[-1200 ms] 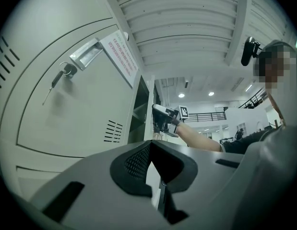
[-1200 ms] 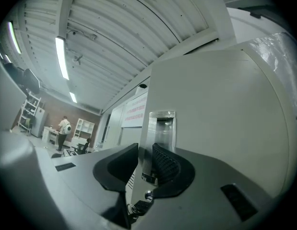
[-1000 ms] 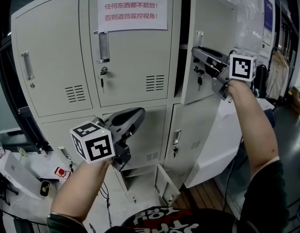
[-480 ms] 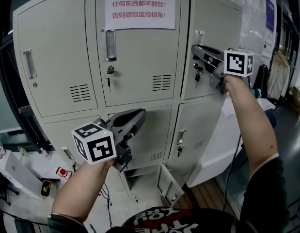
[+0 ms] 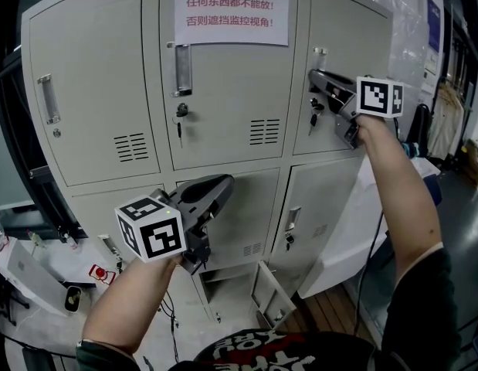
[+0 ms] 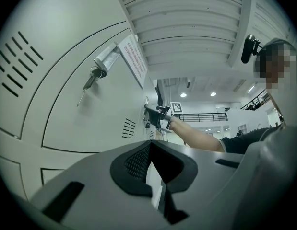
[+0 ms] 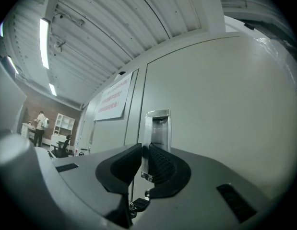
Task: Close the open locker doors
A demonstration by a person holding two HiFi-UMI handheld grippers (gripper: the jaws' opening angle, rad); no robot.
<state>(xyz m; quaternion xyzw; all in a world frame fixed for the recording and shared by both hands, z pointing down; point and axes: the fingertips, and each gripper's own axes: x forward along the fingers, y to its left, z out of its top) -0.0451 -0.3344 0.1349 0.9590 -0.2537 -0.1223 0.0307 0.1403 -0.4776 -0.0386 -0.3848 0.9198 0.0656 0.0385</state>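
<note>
Grey steel makes up the locker bank (image 5: pixel 100 91), which fills the head view from 9 o'clock round to 2 o'clock. Its upper right door (image 5: pixel 350 37), at 1 o'clock, lies almost flush with the frame, with only a thin dark seam down its left edge. A white sign (image 5: pixel 232 10) with red print hangs on the upper middle door at 12 o'clock. Down at 6 o'clock a small bottom door (image 5: pixel 266 292) stands swung outward from its low compartment.

The right gripper (image 5: pixel 314 79) sits at 2 o'clock with its tip against the upper right door, just under the chrome handle (image 5: pixel 321 56). Its jaws have just been closing and now stand a narrow slit apart. The handle shows through the slit beyond the tips, and nothing is pinched.

The left gripper (image 5: pixel 223 184), at 7 o'clock, is held off the lower middle door, its jaws likewise slightly parted and empty.

A key (image 5: pixel 314 118) hangs in the lock below the right gripper.
</note>
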